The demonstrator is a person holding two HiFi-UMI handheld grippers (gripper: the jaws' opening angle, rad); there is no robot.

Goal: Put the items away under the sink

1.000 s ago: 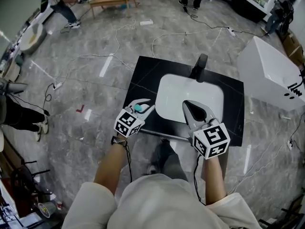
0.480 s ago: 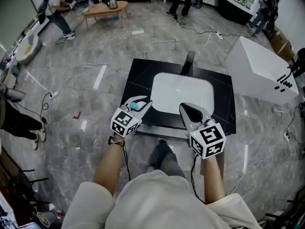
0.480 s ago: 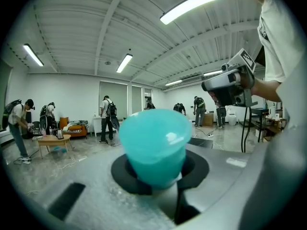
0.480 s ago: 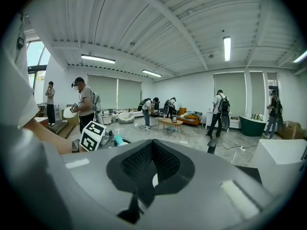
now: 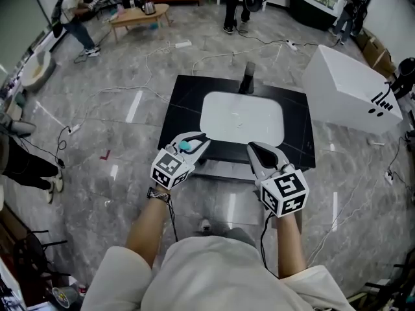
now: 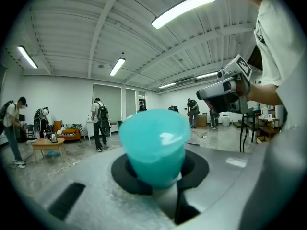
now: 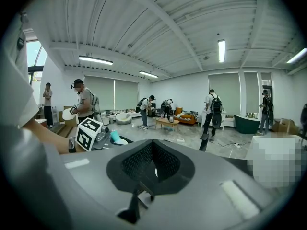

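My left gripper [image 5: 194, 140] is shut on a small teal cup-shaped item [image 5: 187, 146], which fills the middle of the left gripper view as a teal cup [image 6: 151, 147] standing up between the jaws. My right gripper [image 5: 258, 149] is shut with nothing in it; its black pads [image 7: 144, 163] meet in the right gripper view. Both grippers hover just in front of the sink unit's front edge [image 5: 224, 167]. The unit has a black top [image 5: 181, 109], a white basin [image 5: 242, 118] and a dark tap [image 5: 247, 77] at the back. The space under the sink is hidden from here.
A large white tub [image 5: 350, 86] stands on the floor right of the unit. Cables [image 5: 214, 56] trail over the grey floor behind and to the sides. Several people stand at the far end near a low wooden table [image 5: 139, 11]. A person's leg [image 5: 29, 164] is at the left.
The view has drawn back from the sink unit, which now sits further up and away. Both grippers, earlier over the counter and basin, now hang in front of its front edge, still shut.
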